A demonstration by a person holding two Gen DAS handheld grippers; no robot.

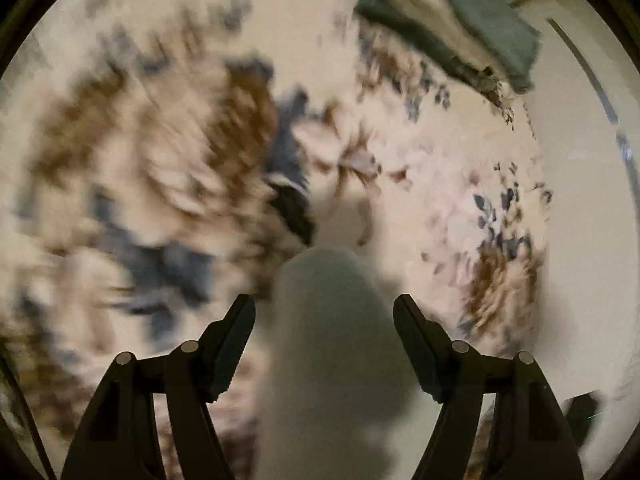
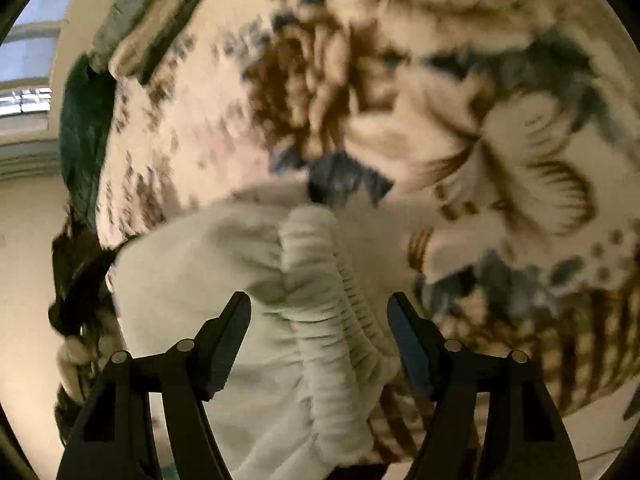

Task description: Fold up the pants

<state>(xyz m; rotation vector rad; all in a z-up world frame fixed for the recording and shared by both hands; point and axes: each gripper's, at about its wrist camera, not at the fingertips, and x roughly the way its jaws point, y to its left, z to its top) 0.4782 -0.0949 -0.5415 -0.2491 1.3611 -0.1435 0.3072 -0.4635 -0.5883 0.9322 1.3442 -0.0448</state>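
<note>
The pants are white. In the right wrist view their gathered elastic waistband point(image 2: 332, 300) runs up between my fingers, with the white body point(image 2: 188, 272) spread to the left on a floral bedspread point(image 2: 500, 128). My right gripper point(image 2: 319, 312) is open, its jaws wide either side of the waistband. In the left wrist view a blurred white piece of the pants point(image 1: 332, 344) lies between the fingers of my left gripper point(image 1: 324, 314), which is open. The left view is motion-blurred.
The brown, blue and cream floral bedspread point(image 1: 160, 160) fills both views. Folded green and beige cloth point(image 1: 452, 28) lies at its far edge. A dark green item point(image 2: 84, 128) and dark fringe point(image 2: 76, 280) sit at the bed's left edge. Pale floor point(image 1: 580, 208) lies beyond.
</note>
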